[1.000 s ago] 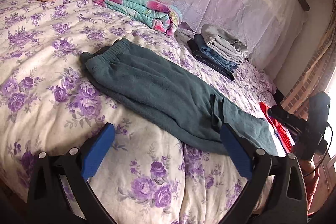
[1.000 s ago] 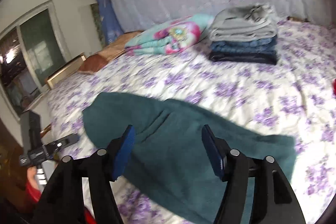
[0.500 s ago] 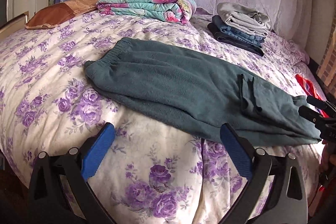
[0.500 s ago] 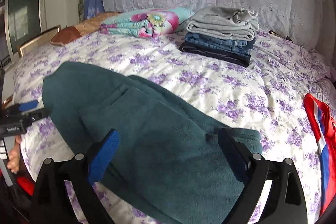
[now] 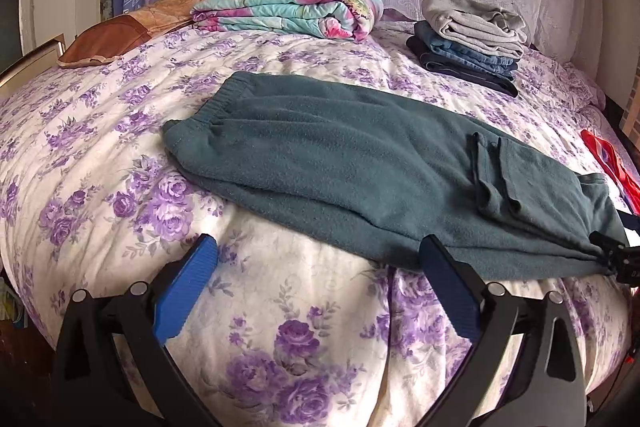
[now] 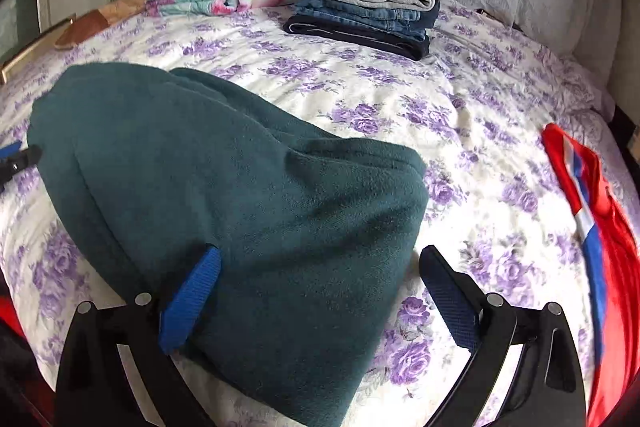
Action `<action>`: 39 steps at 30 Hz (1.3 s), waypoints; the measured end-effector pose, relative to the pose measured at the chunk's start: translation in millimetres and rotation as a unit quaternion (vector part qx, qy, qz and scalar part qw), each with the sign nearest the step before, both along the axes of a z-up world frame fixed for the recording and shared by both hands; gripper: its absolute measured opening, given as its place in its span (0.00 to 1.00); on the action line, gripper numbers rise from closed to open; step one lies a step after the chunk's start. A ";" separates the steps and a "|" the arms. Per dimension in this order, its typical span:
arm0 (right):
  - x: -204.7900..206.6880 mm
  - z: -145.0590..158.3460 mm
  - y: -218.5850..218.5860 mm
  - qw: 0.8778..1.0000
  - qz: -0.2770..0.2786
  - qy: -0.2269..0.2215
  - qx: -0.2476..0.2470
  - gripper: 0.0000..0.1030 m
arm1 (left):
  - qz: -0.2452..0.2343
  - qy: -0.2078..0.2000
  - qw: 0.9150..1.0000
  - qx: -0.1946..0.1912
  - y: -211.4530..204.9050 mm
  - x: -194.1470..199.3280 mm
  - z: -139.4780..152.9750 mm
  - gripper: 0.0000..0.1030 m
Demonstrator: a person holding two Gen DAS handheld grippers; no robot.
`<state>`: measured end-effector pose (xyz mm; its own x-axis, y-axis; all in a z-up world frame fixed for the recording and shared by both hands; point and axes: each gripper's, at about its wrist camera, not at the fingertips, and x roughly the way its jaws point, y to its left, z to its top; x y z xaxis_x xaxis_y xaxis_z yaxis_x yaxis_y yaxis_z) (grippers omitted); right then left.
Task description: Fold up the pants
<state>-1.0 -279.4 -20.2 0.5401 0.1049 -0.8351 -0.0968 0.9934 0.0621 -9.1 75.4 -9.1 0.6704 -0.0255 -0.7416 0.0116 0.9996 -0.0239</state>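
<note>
1. Bedroom setup: floral bedspread (image 5: pixel 100 131) with purple roses, lace-draped headboard behind, a rolled quilt (image 5: pixel 288 11) and a stack of folded clothes (image 5: pixel 472 39) near the head edge, and a red garment (image 6: pixel 592 211) at the right edge.
2. Teal fleece pants (image 5: pixel 360 171) lie lengthwise along the bed's foot edge, legs already laid one on the other as far as I can tell, waistband to the left.
3. Left gripper (image 5: pixel 318 279) hangs spread wide, holding nothing, just short of the pants' near edge.
4. Right gripper (image 6: pixel 318 285) is also spread wide at the leg end, one pad touching fabric, no grip yet.
5. So roughly halfway: the crosswise folds are still to do.
</note>
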 end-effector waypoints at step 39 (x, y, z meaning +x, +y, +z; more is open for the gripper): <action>123.9 26.7 81.2 0.979 0.164 0.017 0.121 0.97 | 0.095 0.031 0.992 -0.076 61.1 35.4 6.5 0.95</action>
